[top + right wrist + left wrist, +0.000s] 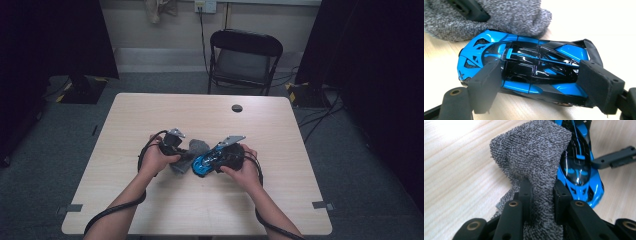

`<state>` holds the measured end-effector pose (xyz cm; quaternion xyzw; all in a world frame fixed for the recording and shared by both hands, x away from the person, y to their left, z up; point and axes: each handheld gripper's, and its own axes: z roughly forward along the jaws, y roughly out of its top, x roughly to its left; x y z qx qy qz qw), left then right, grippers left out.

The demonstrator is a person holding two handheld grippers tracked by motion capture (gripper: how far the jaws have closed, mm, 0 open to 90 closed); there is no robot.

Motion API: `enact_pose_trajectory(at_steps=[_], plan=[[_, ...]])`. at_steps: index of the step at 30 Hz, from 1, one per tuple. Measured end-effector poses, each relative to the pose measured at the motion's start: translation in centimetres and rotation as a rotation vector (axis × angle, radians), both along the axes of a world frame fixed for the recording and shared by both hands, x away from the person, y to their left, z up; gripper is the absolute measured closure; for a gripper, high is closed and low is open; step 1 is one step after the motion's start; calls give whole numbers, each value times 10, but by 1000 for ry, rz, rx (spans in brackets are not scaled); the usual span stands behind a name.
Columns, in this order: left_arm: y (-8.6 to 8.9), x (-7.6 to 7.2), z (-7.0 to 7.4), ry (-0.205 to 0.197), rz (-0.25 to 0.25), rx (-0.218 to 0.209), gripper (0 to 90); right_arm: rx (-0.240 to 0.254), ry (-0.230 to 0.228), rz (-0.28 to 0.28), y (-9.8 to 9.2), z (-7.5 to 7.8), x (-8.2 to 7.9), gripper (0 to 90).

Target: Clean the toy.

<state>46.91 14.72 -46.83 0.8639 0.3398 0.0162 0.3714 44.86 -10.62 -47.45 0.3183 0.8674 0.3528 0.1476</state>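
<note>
A blue and black toy car (529,57) lies on the wooden table (200,110), held between the pads of my right gripper (541,81), one at each end of it. A grey terry cloth (536,152) is pinched in my left gripper (541,188) and rests against the car's (579,170) side and roof. In the high view both grippers meet at the table's middle: the left gripper (181,156) with the cloth (196,147), and the right gripper (212,161) on the car (201,165). The cloth (499,17) hides the car's far side.
A black folding chair (245,55) stands beyond the far edge of the table. A round cable hole (237,108) sits near the table's far edge. Cables trail from both grippers along the forearms toward the near edge.
</note>
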Motion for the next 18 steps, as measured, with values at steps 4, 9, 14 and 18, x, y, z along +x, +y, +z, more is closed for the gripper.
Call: enact_pose_trajectory(at_steps=[4, 9, 14, 18], plan=[[5, -3, 0, 11, 1, -8, 735, -1, 2, 3, 1, 0, 0, 192], [9, -5, 3, 2, 1, 4, 735, 0, 0, 2, 1, 0, -1, 192], [11, 6, 12, -20, 27, -7, 735, -6, 3, -4, 1, 0, -1, 194], [5, 15, 18, -38, 31, -8, 734, -4, 2, -3, 1, 0, -1, 194]])
